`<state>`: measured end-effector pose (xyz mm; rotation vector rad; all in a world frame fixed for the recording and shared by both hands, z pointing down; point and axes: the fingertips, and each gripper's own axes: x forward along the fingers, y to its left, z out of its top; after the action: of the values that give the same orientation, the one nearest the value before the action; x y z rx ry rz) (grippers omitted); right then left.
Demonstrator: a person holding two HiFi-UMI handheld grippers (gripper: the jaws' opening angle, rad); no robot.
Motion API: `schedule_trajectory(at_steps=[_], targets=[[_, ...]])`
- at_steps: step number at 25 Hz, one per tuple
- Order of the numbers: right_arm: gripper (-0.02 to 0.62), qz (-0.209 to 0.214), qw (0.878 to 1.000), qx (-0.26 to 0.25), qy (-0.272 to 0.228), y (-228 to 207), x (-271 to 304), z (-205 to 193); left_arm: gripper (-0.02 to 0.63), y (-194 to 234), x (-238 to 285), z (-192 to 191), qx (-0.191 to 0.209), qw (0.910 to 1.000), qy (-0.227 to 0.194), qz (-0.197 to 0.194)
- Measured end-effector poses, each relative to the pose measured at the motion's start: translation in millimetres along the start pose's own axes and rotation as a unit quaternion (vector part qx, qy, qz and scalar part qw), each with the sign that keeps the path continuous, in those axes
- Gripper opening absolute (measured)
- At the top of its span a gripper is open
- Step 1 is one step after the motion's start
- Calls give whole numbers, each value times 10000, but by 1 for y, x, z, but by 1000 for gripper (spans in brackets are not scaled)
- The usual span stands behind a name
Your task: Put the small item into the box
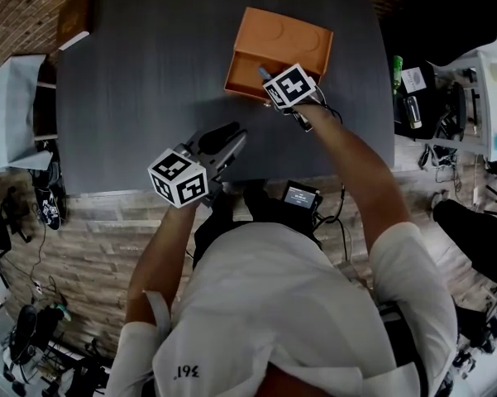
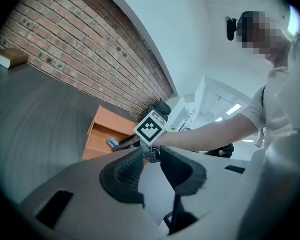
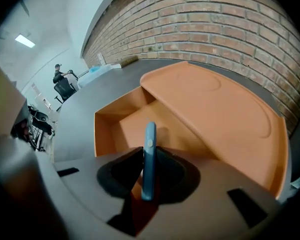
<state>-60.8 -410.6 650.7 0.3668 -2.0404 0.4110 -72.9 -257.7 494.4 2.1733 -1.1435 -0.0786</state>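
1. The dark grey surface (image 1: 132, 98) is filling the upper head view, running up to a brick wall.
2. The orange box (image 1: 285, 40) is lying open toward 1 o'clock on the surface, its compartment (image 3: 135, 129) facing up.
3. The left tongs (image 2: 152, 171) are hovering over the surface's near edge, at about 7 o'clock from the box and well apart from it. They are standing apart with nothing between them.
4. The right tongs (image 3: 149, 171) are reaching to the box's 6 o'clock edge and are clamping the small blue item.
5. The small blue item (image 3: 149, 154), thin and flat, is standing on edge between the right tongs' pads. Its far end is poking over the open compartment, not yet resting inside.
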Motion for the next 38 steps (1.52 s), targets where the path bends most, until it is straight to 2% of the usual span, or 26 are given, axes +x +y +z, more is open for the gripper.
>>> schedule_trajectory(at_steps=[8,25,38], targets=[[95,27,9997,230,32,-1,4,-1,100,2,-6,2,-22,10000,-64,-23],[114,-271,9981,540,-106,-9,-13,1,101,-5,-19,12,83,9996,-133,-214],[114,-809,9926,639,-635,-10,-53,16,101,-10,-32,21,199,9987,-190,-419]])
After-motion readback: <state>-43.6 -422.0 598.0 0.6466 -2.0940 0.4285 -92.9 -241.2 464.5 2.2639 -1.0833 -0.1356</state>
